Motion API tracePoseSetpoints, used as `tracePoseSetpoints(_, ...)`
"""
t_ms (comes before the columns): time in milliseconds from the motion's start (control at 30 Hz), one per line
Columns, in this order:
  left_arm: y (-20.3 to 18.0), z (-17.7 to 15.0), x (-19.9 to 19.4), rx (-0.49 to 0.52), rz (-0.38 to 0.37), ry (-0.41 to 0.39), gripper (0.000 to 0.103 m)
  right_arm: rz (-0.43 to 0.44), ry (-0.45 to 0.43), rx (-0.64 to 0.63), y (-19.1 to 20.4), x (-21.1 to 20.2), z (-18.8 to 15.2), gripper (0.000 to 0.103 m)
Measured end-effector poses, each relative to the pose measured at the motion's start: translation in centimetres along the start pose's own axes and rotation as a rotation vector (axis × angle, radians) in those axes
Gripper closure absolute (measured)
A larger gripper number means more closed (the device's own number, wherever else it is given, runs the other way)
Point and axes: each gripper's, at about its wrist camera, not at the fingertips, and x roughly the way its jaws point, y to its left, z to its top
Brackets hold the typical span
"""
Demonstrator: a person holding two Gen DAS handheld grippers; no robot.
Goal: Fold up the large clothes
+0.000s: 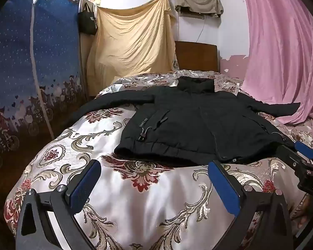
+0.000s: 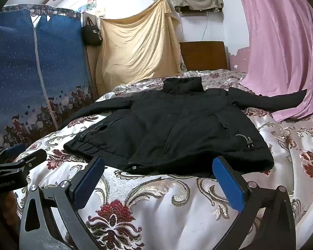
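The black jacket (image 1: 198, 120) lay flat on the bed (image 1: 135, 198) with 2 sleeves outspread, and the left tongs (image 1: 154, 179) and right tongs (image 2: 158, 177), spread empty just short of its hem, probably needed to pinch each sleeve's cuff squarely.

Black puffer jacket (image 1: 198, 123) lies flat, front up, zipped, sleeves spread at 9 & 3 o'clock, collar at 12, on bed.

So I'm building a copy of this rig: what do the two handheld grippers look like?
Both the left gripper and right gripper have black angular frames with silver pivot bolts and two fingers faced with flat blue textured pads. Each body carries white lettering, only partly readable.
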Motion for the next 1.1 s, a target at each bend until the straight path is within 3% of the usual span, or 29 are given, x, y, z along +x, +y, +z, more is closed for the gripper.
tracePoseSetpoints(1100,-0.03,0.07,-0.05,0.002,0.0,0.002,0.0,0.006,0.004,0.003,-0.08,0.02,-0.12,0.001)
